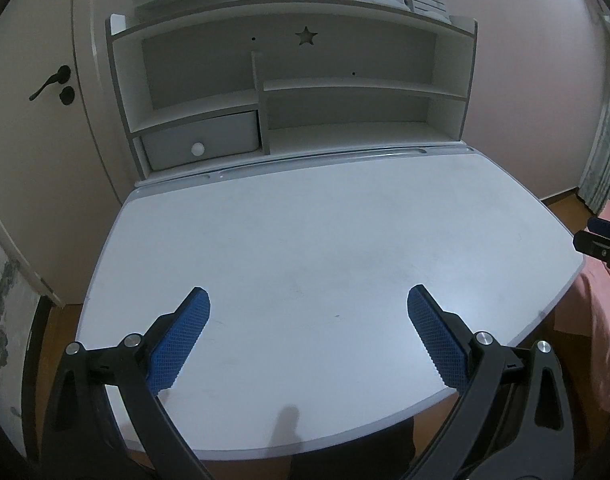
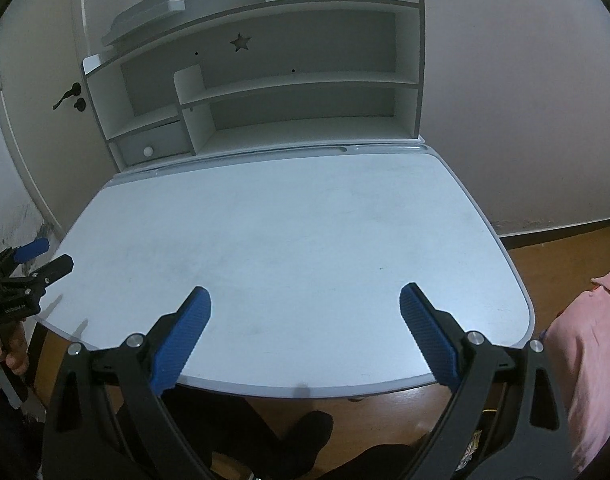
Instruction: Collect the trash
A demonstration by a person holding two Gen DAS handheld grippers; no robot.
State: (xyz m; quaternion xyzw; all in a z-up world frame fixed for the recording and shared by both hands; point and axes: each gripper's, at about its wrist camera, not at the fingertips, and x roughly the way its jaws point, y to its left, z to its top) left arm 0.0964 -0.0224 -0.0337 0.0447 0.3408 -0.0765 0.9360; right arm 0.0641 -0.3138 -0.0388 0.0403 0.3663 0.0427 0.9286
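No trash shows on the white desk [image 1: 305,240] in either view. My left gripper [image 1: 308,300] is open and empty, its blue pads [image 1: 185,336] wide apart above the desk's near edge. My right gripper [image 2: 305,300] is also open and empty, above the near edge of the same desk [image 2: 285,232]. The right gripper's tip shows at the far right of the left wrist view [image 1: 601,240]. The left gripper shows at the far left of the right wrist view [image 2: 29,268], held by a hand.
A white hutch [image 1: 289,92] with shelves and a small grey drawer [image 1: 201,140] stands at the desk's back. A door with a black handle [image 1: 51,82] is to the left. A pink fabric [image 2: 593,352] lies right of the desk. Wooden floor [image 2: 565,256] lies below.
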